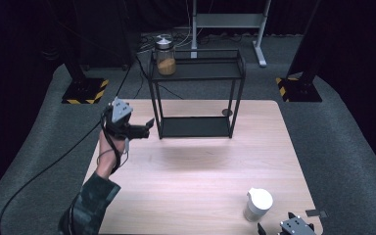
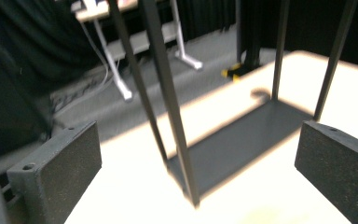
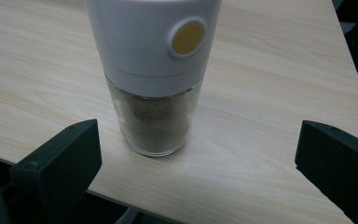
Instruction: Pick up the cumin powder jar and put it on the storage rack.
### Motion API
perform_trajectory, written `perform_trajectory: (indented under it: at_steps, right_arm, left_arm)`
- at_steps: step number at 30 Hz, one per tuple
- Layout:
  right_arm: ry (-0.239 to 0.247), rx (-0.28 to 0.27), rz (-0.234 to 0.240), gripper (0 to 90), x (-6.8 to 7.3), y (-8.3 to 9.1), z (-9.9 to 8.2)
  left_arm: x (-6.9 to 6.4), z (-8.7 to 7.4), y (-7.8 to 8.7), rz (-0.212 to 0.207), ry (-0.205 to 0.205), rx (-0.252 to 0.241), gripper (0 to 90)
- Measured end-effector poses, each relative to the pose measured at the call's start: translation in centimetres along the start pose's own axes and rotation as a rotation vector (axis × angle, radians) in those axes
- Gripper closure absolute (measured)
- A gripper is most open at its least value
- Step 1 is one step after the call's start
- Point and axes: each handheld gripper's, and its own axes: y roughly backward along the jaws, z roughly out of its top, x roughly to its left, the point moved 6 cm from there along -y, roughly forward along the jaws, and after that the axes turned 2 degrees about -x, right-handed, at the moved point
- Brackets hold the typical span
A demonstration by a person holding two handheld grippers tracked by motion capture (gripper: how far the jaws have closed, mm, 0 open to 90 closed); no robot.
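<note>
My left gripper (image 1: pixel 148 126) hangs over the table's left side, just left of a black two-tier wire rack (image 1: pixel 196 126). Its jaws stand open with nothing between them, facing the rack's lower shelf (image 2: pixel 242 140) in the left gripper view. A glass jar with a metal lid and orange-brown contents (image 1: pixel 166 56) stands on the rack's top shelf at the left. My right gripper (image 1: pixel 275 223) sits at the near right edge, open. Just in front of its jaws stands a white grinder (image 3: pixel 151 70) with a yellow button and a clear base, untouched; it is also in the high view (image 1: pixel 258 204).
The light wooden table (image 1: pixel 200 166) has open surface between rack and grinder. A small dark round mark (image 1: pixel 227 112) lies by the rack's right leg. On the carpet behind stand yellow-black striped bases (image 1: pixel 83 92) and a white stand (image 1: pixel 225 19).
</note>
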Motion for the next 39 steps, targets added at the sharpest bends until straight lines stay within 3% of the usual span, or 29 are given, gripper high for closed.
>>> perform_trajectory:
  at_steps: [2, 3, 4, 6, 8, 9, 10, 11, 12, 24, 27, 31, 39]
  right_arm:
    - [0.002, 0.001, -0.001, 0.0, 0.0, -0.1, 0.0]
    - [0.002, 0.001, -0.001, 0.0, 0.0, -0.1, 0.0]
    - [0.002, 0.001, -0.002, 0.0, 0.1, -0.1, 0.0]
    - [0.006, 0.000, 0.003, 0.0, 0.1, -0.1, 0.0]
    - [0.007, 0.000, 0.002, 0.0, 0.1, -0.1, 0.0]
    - [0.001, -0.001, 0.003, 0.0, 0.1, -0.1, 0.0]
    - [0.002, 0.002, 0.001, 0.0, 0.1, -0.2, 0.0]
    - [0.003, 0.002, 0.000, 0.0, 0.1, -0.2, 0.0]
    - [0.003, 0.003, 0.002, 0.0, 0.1, -0.2, 0.0]
    - [0.012, 0.013, 0.012, 0.0, 0.5, -0.6, 0.1]
    - [0.008, 0.015, 0.013, 0.0, 0.4, -0.7, 0.1]
    - [0.006, 0.017, 0.015, 0.0, 0.4, -0.7, 0.0]
    - [0.009, 0.013, 0.013, 0.0, 0.5, -0.7, 0.0]
  left_arm:
    - [-0.7, -2.1, -0.1, 0.007, 0.011, 0.070, 0.2]
    - [-1.3, -4.6, -0.5, 0.001, 0.048, 0.125, 0.2]
    - [-1.3, -4.6, -0.5, 0.001, 0.048, 0.125, 0.6]
    - [-2.1, -7.1, -0.7, -0.008, 0.084, 0.162, 0.6]
    - [-2.7, -9.2, -1.0, -0.020, 0.110, 0.218, 0.4]
    - [-3.0, -10.8, -1.3, -0.022, 0.142, 0.266, 0.3]
    - [-3.0, -10.8, -1.3, -0.022, 0.142, 0.266, 0.4]
    - [-3.0, -12.1, -1.3, -0.026, 0.186, 0.276, 0.4]
    - [-3.0, -12.6, -1.3, -0.028, 0.205, 0.279, 0.6]
    - [-2.9, -14.3, -2.0, -0.046, 0.278, 0.285, 1.7]
    - [-3.0, -14.3, -2.2, -0.063, 0.253, 0.304, 1.5]
    - [-2.9, -14.8, -2.7, -0.074, 0.292, 0.321, 2.2]
    - [-2.3, -15.0, -2.6, -0.106, 0.331, 0.313, 2.8]
